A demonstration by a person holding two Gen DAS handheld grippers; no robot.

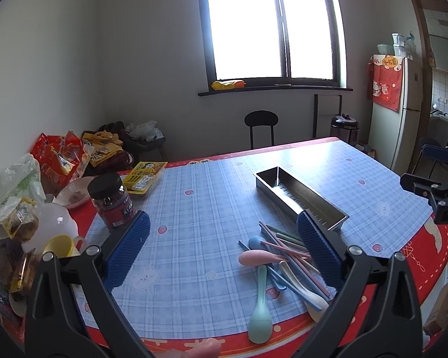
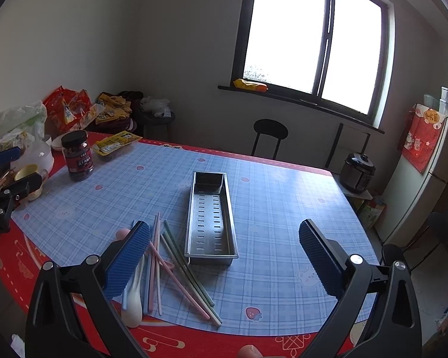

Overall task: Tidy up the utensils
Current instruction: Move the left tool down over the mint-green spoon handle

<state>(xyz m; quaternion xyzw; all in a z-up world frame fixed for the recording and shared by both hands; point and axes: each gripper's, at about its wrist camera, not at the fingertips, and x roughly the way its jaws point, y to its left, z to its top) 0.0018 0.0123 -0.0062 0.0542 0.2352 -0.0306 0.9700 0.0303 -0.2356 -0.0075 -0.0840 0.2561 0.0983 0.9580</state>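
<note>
Blue-checked cloth covers the bench (image 2: 283, 208); a steel tray (image 2: 211, 217) sits beside loose chopsticks (image 2: 176, 256) and spoons (image 1: 259, 298). Left tongs (image 1: 224, 249) and right tongs (image 2: 224, 256) both gape apart, holding nothing.

In the left wrist view, the right finger of the left tool (image 1: 222, 249) covers the near ends of the chopsticks (image 1: 283, 246) and the handle ends of some spoons (image 1: 261, 295). It also hides the near corner of the metal tray (image 1: 298, 197). The right tool (image 1: 433, 191) is cut off by the right edge, so its fingers cannot be seen.

In the right wrist view, the left finger of the right tool (image 2: 221, 255) hides most of the pink spoon (image 2: 123, 233) and part of the white spoon (image 2: 133, 301). The left tool (image 2: 3, 197) is cut by the left edge. The label on the dark jar (image 2: 77, 156) is too small to read. The bags (image 2: 65, 110) at the far left corner of the bench (image 2: 268, 179) overlap one another.
</note>
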